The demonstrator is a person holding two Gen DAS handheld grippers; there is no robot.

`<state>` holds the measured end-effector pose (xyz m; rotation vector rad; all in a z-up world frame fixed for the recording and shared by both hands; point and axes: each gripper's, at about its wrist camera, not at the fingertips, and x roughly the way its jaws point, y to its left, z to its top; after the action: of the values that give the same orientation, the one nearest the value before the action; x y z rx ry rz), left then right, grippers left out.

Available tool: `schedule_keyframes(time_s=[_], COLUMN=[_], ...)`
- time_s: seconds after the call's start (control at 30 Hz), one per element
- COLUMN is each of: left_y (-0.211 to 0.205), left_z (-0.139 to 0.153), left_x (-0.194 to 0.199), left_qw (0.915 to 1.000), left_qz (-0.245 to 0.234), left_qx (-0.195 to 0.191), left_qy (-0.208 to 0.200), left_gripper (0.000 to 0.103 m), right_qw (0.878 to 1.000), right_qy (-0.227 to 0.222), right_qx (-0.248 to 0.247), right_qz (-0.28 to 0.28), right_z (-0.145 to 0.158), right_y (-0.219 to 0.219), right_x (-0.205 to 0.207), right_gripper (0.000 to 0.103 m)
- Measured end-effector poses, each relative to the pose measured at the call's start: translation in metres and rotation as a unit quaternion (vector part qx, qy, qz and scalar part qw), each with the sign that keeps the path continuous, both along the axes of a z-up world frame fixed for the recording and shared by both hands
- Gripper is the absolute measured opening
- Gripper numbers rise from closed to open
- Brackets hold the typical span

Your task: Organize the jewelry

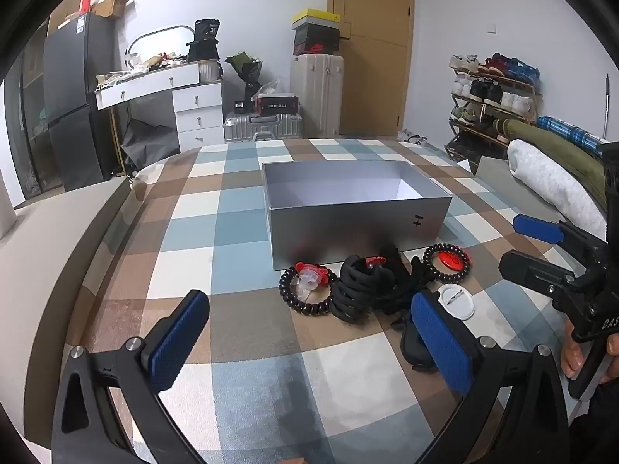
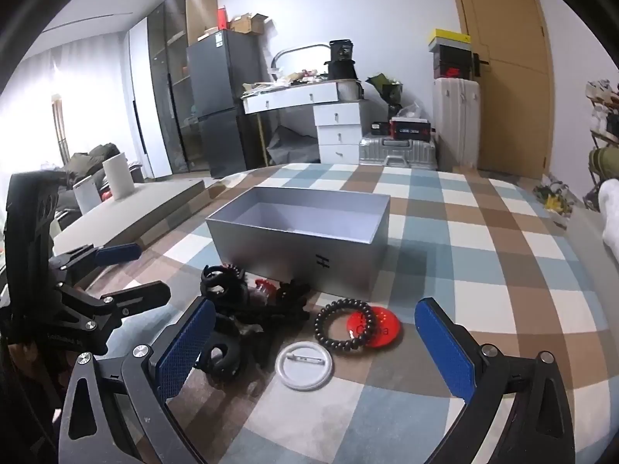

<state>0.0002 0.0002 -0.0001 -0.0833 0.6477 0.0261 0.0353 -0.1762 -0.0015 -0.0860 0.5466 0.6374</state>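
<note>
Box (image 1: 350, 228) sits open on the checked bed, and I see nothing in it, so sorting looks unstarted. Bracelets (image 2: 343, 324), clips (image 2: 224, 282) and badge (image 2: 304, 364) lie just before it; my left gripper (image 1: 309, 332) and right gripper (image 2: 313, 352) are both spread, holding nothing.

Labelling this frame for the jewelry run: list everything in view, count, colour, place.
box: 1, silver-grey, open and empty, mid bedspread.
bead bracelets: 2, dark; one overlapping the red badge, one left of the pile around a clear and red piece.
red badge: 1, red, in front of the box.
white badge: 1, white, pin side up, nearest the grippers.
black pile: 1 tangle, count unclear, black with a red clip, in front of the box.
bedspread: 1, blue, brown and white checks.
Background: desk, fridge, suitcases, shoe rack, door.
left gripper: blue pads, open, empty.
right gripper: blue pads, open, empty.
</note>
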Motion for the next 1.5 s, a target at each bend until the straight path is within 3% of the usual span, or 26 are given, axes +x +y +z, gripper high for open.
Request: schedule_keyframes(time_s=[1.5], left_y=[-0.0018], left_z=[-0.0035], left_x=[0.0014], left_qw=[1.0], left_qz=[-0.002], left_qx=[-0.001], left_qy=[-0.001], left_gripper=[0.102], right_qw=[1.0], right_qy=[-0.006], right_qx=[0.003], right_qz=[0.011], right_z=[-0.0032], right_y=[-0.0016], right_x=[-0.005], right_gripper=[0.103])
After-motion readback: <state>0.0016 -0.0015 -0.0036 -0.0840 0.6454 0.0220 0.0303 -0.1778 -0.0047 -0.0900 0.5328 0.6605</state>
